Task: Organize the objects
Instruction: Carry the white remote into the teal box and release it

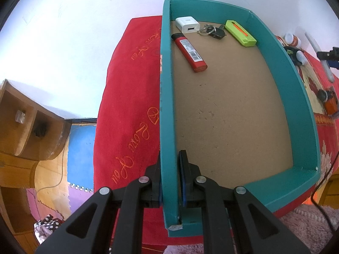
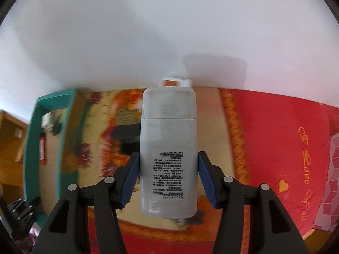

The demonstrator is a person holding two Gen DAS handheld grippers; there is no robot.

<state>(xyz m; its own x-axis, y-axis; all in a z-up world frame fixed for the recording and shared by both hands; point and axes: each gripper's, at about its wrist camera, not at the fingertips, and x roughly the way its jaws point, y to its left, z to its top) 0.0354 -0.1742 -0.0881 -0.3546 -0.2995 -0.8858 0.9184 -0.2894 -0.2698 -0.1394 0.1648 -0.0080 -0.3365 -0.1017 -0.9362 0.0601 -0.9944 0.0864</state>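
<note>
Teal cardboard forms the wall of a shallow box (image 1: 167, 114), and this wall is clamped near its closest corner by the left gripper (image 1: 170, 182), one blue-padded finger being pressed on the outside and one on the inside. The box is rested on a red blanket (image 1: 127, 97) embroidered with orange lettering. Its brown floor is seen bare in the near part; toward the far end a red lighter (image 1: 189, 52) is laid diagonally close to the held wall, and beyond it a white charger (image 1: 187, 24), a bunch of keys (image 1: 211, 31) and a green case (image 1: 240, 33) are lined up along the far wall. In the right wrist view, a grey remote control (image 2: 168, 148) is held label side up between the pads of the right gripper (image 2: 168, 175), raised above the blanket, with the teal box seen blurred well to its left.
</note>
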